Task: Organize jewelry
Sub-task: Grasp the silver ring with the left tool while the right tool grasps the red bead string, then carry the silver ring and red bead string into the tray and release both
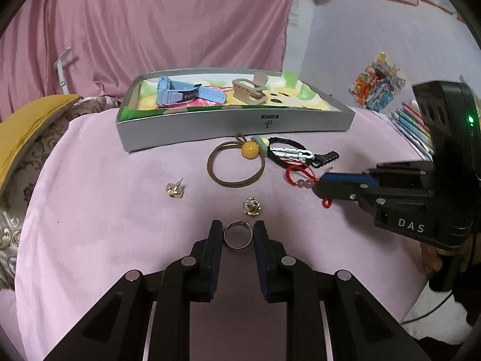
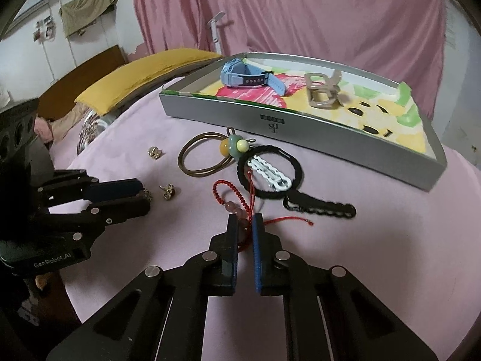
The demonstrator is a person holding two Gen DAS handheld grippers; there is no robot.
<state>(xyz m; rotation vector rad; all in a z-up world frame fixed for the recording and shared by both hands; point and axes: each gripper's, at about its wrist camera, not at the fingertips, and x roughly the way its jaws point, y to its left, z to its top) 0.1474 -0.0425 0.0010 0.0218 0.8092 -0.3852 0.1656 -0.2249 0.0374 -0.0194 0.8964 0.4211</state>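
Note:
A silver ring (image 1: 238, 235) lies on the pink cloth between the open fingers of my left gripper (image 1: 239, 233); the pads are close beside it. My right gripper (image 2: 245, 225) straddles the pink beads of a red cord bracelet (image 2: 237, 210), jaws narrow with a gap still showing. The right gripper also shows in the left wrist view (image 1: 318, 186) at the bracelet (image 1: 302, 177). Two gold earrings (image 1: 175, 191) (image 1: 252, 206) lie on the cloth. A grey tray (image 1: 234, 124) holds a blue watch (image 1: 186, 93) and a beige clip (image 1: 249, 90).
A brown hair tie with a yellow bead (image 1: 237, 162), a black hair tie with a white clip (image 2: 272, 174) and a black cord (image 2: 323, 207) lie before the tray. A yellow cushion (image 2: 144, 72) lies at left, books (image 1: 412, 123) at right, and a pink curtain hangs behind.

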